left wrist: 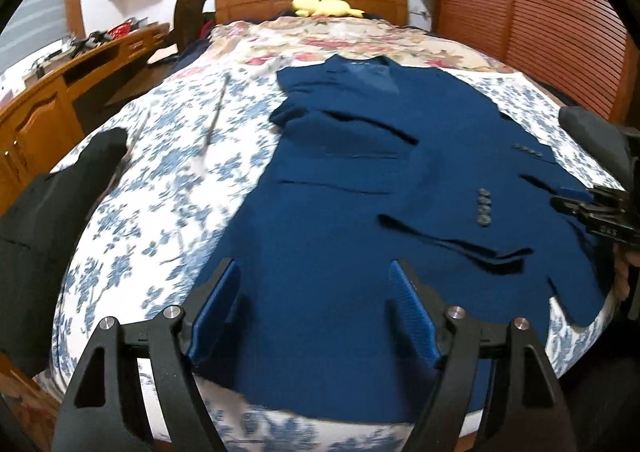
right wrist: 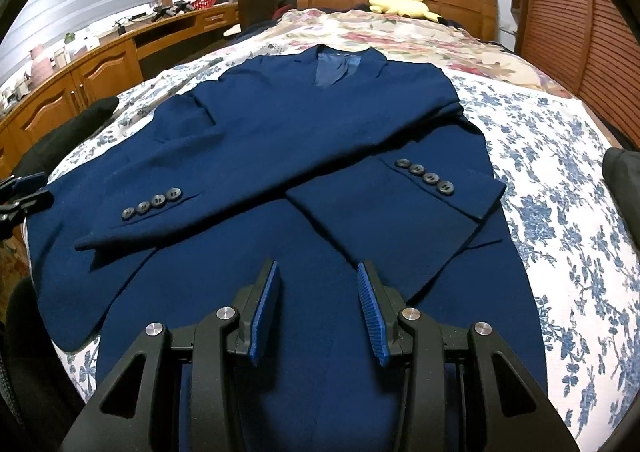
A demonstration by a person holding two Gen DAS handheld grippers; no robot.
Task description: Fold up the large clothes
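Note:
A navy blue suit jacket [right wrist: 280, 131] lies flat on the bed, collar toward the headboard. Both sleeves are crossed over its front, their cuff buttons [right wrist: 426, 175] showing. My left gripper [left wrist: 316, 268] hovers open and wide over the jacket [left wrist: 360, 179] near its lower left hem, with nothing between its blue pads [left wrist: 216, 308]. My right gripper [right wrist: 318, 266] hangs open above the jacket's lower middle, pads apart and empty. Each gripper shows at the edge of the other's view: the right gripper [left wrist: 592, 207] and the left gripper [right wrist: 24, 195].
The bed has a blue-flowered sheet [right wrist: 560, 191] and a flowered quilt [right wrist: 400, 35] near the headboard, where a yellow plush toy [right wrist: 400, 1] lies. A dark garment [left wrist: 52, 203] sits at the bed's left edge. A wooden desk [right wrist: 100, 71] runs along the left and slatted doors [right wrist: 580, 31] stand on the right.

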